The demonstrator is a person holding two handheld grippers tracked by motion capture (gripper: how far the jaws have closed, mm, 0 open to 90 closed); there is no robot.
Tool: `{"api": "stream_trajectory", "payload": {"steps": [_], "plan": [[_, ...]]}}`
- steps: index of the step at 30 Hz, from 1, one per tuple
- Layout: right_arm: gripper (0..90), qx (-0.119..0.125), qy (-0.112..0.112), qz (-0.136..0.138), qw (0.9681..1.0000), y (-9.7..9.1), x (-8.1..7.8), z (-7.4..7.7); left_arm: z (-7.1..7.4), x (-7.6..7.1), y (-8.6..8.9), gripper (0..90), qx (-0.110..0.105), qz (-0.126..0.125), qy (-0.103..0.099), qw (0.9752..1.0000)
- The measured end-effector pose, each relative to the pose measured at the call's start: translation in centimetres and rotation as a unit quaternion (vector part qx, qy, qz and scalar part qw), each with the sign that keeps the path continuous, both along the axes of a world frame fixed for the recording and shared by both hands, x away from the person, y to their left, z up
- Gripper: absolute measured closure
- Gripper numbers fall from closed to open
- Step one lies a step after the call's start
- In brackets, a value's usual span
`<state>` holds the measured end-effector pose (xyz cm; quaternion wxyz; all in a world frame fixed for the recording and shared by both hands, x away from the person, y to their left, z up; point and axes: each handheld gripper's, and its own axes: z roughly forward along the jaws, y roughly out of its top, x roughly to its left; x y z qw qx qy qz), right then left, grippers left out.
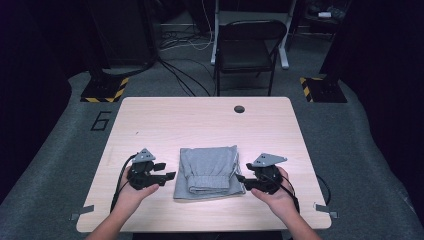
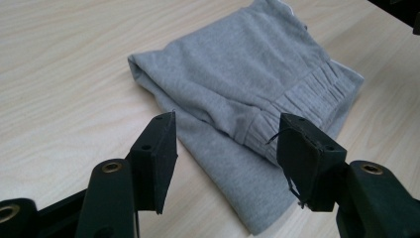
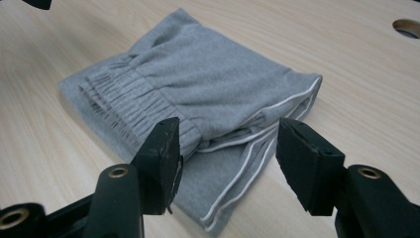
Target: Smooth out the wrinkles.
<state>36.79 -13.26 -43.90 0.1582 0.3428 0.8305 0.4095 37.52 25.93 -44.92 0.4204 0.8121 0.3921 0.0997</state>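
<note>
— Two grippers flank the folded grey shorts (image 1: pixel 208 171), one on each side; why does the person hold them like that?

— Probably so each can take one edge. The shorts lie flat near the front edge of the table (image 1: pixel 210 115), folded into a compact bundle with the elastic waistband turned up on top, so a grip from both sides looks like the sensible way to lift or refold them evenly.

— Does either one have hold of the cloth?

— No. The left gripper (image 1: pixel 169 176) has its jaws wide apart, pointing at the left edge of the shorts with nothing between them. The right gripper (image 1: pixel 239 177) also stands open and empty, just beside the right edge where the white piping (image 3: pixel 257 144) runs.

— Why are both so low?

— The cloth is thin and lies flat on the wood, so the jaws likely need to come in almost level to slip around a fold
</note>
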Motion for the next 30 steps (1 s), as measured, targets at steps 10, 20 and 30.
{"api": "stream_trajectory", "payload": {"steps": [10,20,30], "plan": [[41.9,-0.007,-0.002,-0.001,1.0,-0.1,-1.7,-0.9,-1.3,-1.6,0.2,39.9,-0.014,0.01,0.001,0.9998],[42.1,-0.007,-0.004,-0.004,1.0,-0.6,-1.8,-3.1,-3.2,-1.7,0.2,39.5,0.015,0.007,-0.004,0.9999],[42.1,-0.031,0.011,0.002,0.9994,-0.9,-1.0,-4.6,-3.9,-1.1,0.3,39.4,0.019,0.01,0.0,0.9998]]}}
